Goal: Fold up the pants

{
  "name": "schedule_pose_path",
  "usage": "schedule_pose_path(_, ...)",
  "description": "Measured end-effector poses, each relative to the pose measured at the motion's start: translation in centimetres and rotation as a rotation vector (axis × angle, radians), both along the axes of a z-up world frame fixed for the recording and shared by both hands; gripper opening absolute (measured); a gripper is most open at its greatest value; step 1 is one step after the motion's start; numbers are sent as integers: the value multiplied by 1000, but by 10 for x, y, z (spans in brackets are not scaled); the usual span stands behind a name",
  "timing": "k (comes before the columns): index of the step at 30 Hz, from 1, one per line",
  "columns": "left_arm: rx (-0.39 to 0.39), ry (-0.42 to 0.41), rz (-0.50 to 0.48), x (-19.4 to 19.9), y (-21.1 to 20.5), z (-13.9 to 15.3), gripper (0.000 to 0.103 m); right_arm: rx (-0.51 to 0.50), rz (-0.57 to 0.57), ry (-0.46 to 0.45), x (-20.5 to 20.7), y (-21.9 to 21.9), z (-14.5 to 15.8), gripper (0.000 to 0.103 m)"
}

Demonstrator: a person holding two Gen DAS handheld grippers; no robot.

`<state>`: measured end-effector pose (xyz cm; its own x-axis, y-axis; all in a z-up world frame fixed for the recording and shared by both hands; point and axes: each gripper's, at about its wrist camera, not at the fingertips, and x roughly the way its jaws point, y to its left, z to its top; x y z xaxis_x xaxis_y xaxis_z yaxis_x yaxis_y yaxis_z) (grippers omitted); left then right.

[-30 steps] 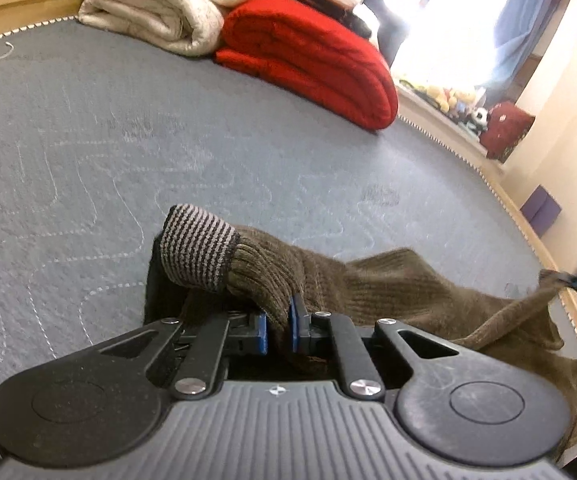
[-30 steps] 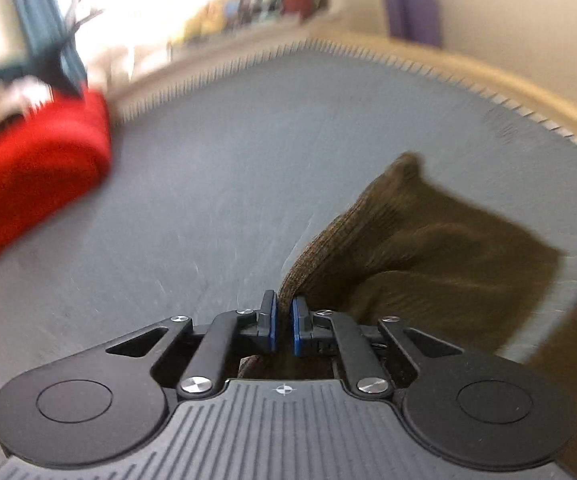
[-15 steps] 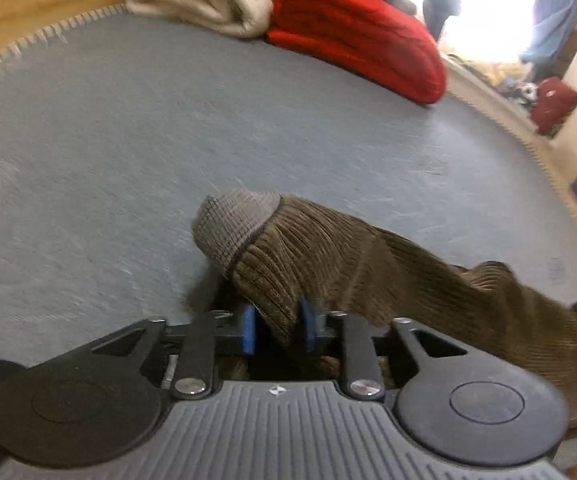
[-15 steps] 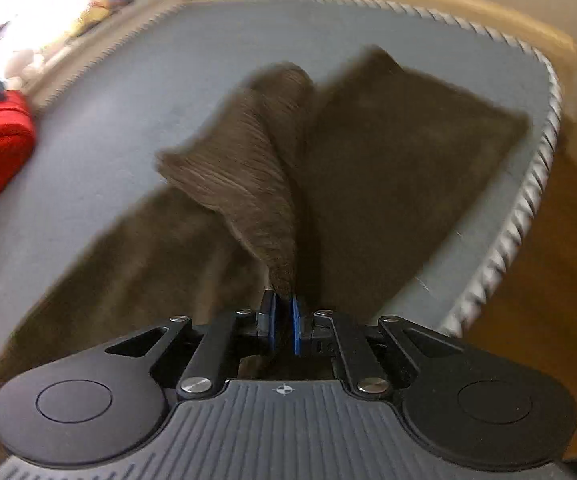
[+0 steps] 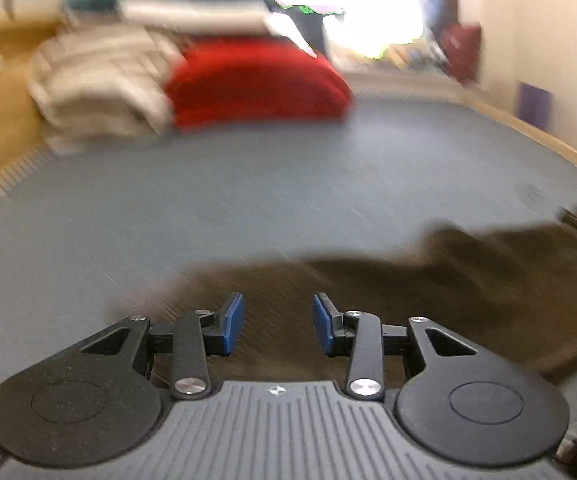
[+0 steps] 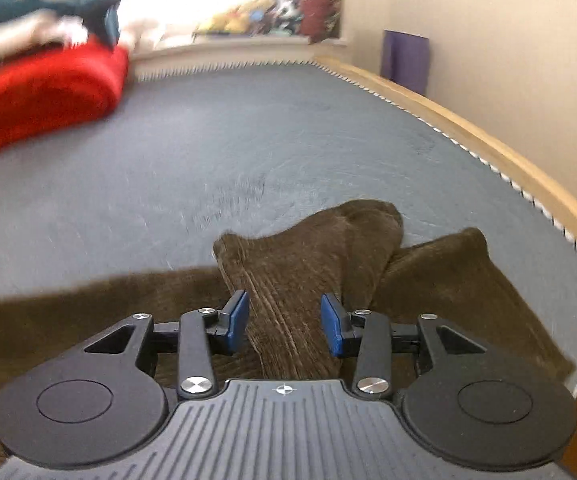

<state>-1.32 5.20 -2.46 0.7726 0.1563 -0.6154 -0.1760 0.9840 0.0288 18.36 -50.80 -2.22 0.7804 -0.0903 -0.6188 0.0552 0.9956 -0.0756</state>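
The brown corduroy pants are lying on the grey quilted mattress. The left gripper and right gripper are opening, nothing gripped. The raised fold between the right pads may be dragged and undone.

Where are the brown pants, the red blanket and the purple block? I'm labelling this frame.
brown pants [image 6: 288,280]: right wrist view, raised ribbed fold.
red blanket [image 5: 256,80]: left wrist view, middle of its front.
purple block [image 6: 405,58]: right wrist view, front face.

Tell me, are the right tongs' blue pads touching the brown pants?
Apart. The right wrist view shows the right tongs opening, a raised fold of the pants between the pads with gaps either side.
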Motion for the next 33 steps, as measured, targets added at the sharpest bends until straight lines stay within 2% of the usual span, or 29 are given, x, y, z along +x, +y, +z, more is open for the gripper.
schedule_pose_path(2, -93, 117, -20, 13, 2, -20, 42, -63, 41, 25, 14, 7, -8, 42)
schedule_pose_path(3, -104, 164, -18, 18, 2, -29, 42, -98, 63, 41, 22, 12, -13, 42)
schedule_pose_path(5, -73, 210, -21, 24, -2, -40, 41, -155, 99, 84, 34, 26, -24, 42)
schedule_pose_path(9, 1, 213, -46, 23, -15, -42, 41, -271, 144, 166, 47, 38, -43, 41)
schedule_pose_path(10, 2, 211, -45, 25, -14, -43, 41, -285, 146, 176, 45, 41, -46, 37)
schedule_pose_path(11, -1, 211, -43, 27, -15, -41, 41, -282, 141, 175, 46, 39, -44, 28)
schedule_pose_path(12, -5, 210, -40, 27, -13, -42, 41, -265, 127, 159, 46, 35, -41, 7)
schedule_pose_path(14, -7, 209, -34, 29, -13, -42, 41, -189, 59, 67, 43, 21, -26, 8)
schedule_pose_path(15, -3, 209, -32, 31, -13, -43, 41, -131, -14, -6, 37, 7, -13, 7)
schedule_pose_path(17, 8, 209, -33, 32, -17, -44, 41, -20, -205, -156, 16, -30, 11, 7)
schedule_pose_path(18, 9, 209, -34, 31, -17, -44, 41, 62, -326, -209, 2, -57, 19, 7)
schedule_pose_path(19, 9, 208, -35, 31, -17, -45, 41, 163, -425, -220, -12, -83, 19, 7)
schedule_pose_path(20, 6, 204, -36, 31, -16, -45, 41, 303, -509, -181, -24, -114, 11, 8)
schedule_pose_path(21, 1, 206, -35, 31, -15, -46, 41, 393, -574, -123, -33, -135, 0, 8)
schedule_pose_path(23, 5, 208, -39, 33, -15, -47, 42, 527, -682, 14, -49, -169, -28, 11)
schedule_pose_path(25, 13, 210, -42, 33, -17, -47, 43, 651, -715, 57, -59, -189, -45, 13)
schedule_pose_path(27, 21, 212, -40, 33, -20, -47, 43, 650, -725, 25, -65, -198, -46, 16)
schedule_pose_path(30, 26, 212, -40, 32, -22, -47, 43, 676, -731, -29, -62, -211, -46, 39)
schedule_pose_path(33, 24, 210, -42, 31, -22, -46, 43, 784, -781, -64, -56, -229, -56, 39)
